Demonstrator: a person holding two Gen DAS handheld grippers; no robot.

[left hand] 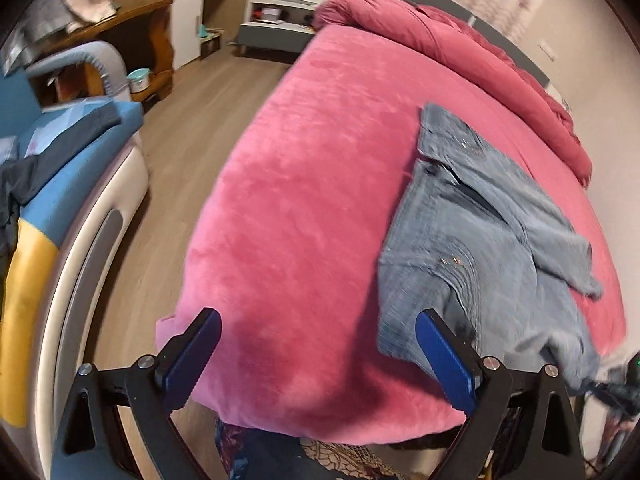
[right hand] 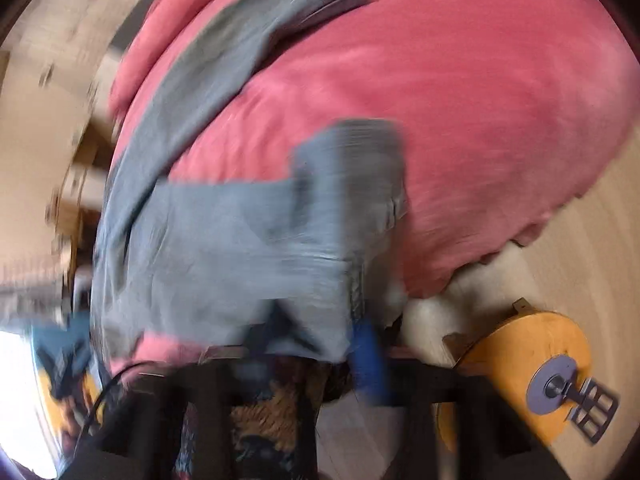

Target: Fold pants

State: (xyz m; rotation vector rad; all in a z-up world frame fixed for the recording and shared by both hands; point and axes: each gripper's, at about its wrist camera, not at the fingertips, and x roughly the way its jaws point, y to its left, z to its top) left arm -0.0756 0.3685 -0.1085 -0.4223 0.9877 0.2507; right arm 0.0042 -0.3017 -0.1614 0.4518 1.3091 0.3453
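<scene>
Over on the far left of the left wrist view, a blue-and-yellow sofa point(left hand: 60, 184) with dark clothing draped on it, then a strip of wooden floor point(left hand: 168, 168), and then the big pink bed point(left hand: 304, 184) filling the middle. The left hand-held gripper point(left hand: 318, 344) hangs over the near edge of that bed, its blue fingers point(left hand: 444, 360) spread wide apart, nothing between them but pink cover. The right-hand finger sits just at the near-left corner of the pants point(left hand: 472, 232); whether it touches the denim I cannot tell. Those pants are grey-blue jeans, crumpled on the right side of the bed, waistband toward the far end, one flap thrown out to the right, near end spilling over the bed's edge. Behind them a bunched red duvet point(left hand: 460, 44) runs along the headboard side.

Now the right wrist view, heavily blurred. The pants point(right hand: 208, 240) lie right in front of the right hand-held gripper point(right hand: 316, 352), stretching away up the left of the bed point(right hand: 480, 100), with a folded flap raised at centre. One blue finger point(right hand: 370, 360) shows against the near hem, fabric draped around it; the other finger is lost in blur, so how far this one is open, I cannot tell. At far right, a yellow round object point(right hand: 532, 360) on the floor.
</scene>
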